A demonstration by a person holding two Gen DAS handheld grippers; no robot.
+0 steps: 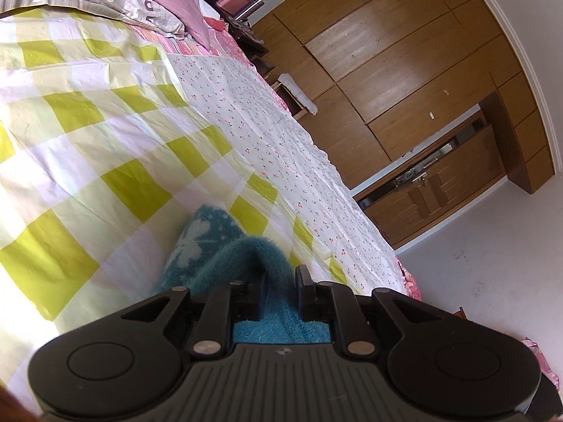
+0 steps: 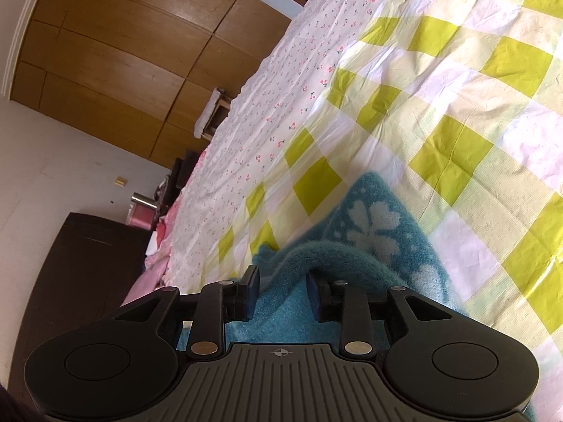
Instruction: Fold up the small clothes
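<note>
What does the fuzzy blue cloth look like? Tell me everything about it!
The teal cloth looks soft and fluffy, like fleece or a towel, with pale heart-petal flowers and tiny dots woven in. It lies on the checked green-and-white bedsheet, bunched up at the near end, where a fold rises into a ridge. The left gripper and the right gripper each have some of it between their fingers. Whether they pinch it tight is hard to tell.

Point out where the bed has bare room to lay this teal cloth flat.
Bare checked sheet runs from the teal cloth up to the pillows, and the cherry-print strip alongside is clear too. It is crowded only at both grippers, left and right, where cloth bunches.
</note>
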